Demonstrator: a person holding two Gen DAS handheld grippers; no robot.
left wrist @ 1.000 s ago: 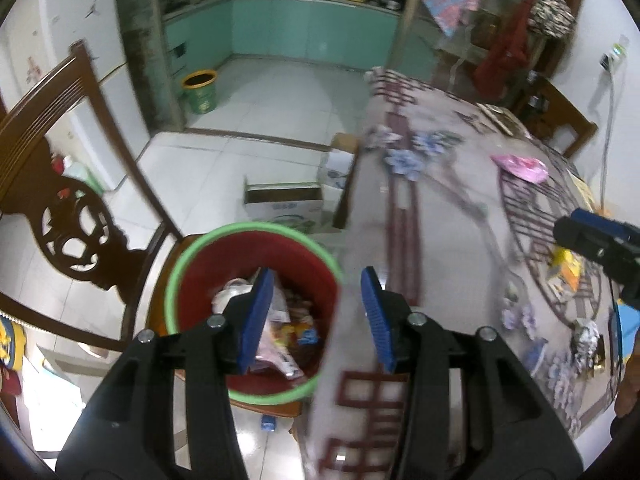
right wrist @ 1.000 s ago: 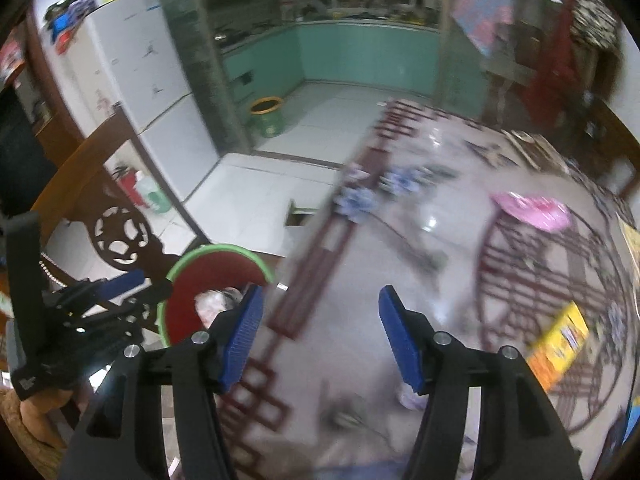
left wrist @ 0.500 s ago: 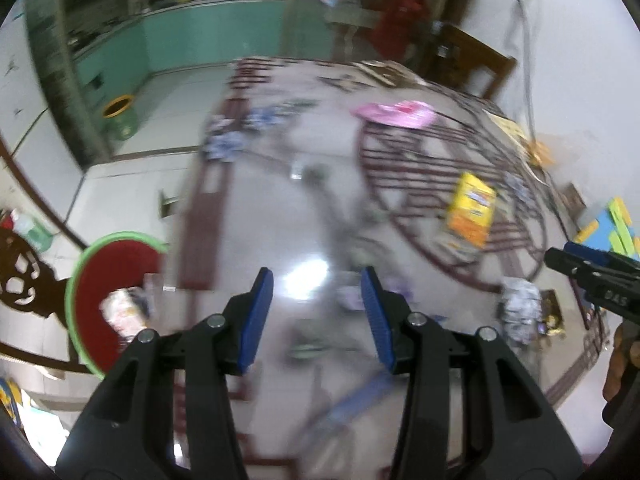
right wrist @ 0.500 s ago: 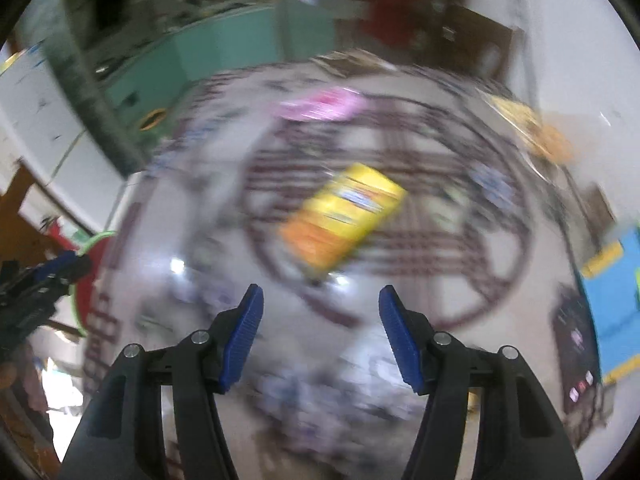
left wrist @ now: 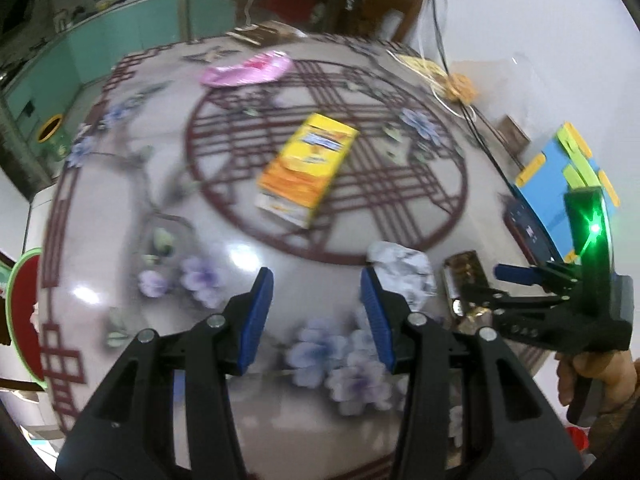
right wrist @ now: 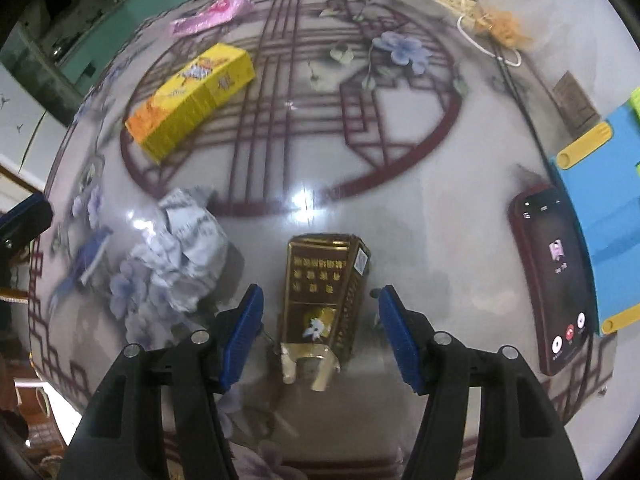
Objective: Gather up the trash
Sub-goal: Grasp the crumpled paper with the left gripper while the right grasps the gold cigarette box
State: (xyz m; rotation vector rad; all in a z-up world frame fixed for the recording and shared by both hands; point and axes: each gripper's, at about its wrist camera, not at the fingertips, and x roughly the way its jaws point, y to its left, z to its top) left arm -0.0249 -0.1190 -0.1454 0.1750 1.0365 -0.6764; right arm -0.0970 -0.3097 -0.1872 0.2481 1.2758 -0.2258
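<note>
Both grippers have swung from the bin to the table: right gripper (right wrist: pixel 320 330) spread around the gold box (right wrist: pixel 326 280), left gripper (left wrist: pixel 316 316) spread beside crumpled paper (left wrist: pixel 402 272).

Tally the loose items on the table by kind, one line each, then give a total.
Boxes: 2, yellow box and brown-gold box
Crumpled paper: 1
Pink wrapper: 1
Phone: 1
Total: 5

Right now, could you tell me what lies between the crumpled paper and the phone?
The gold cigarette pack lies between the paper and the phone, shown in the right wrist view.
</note>
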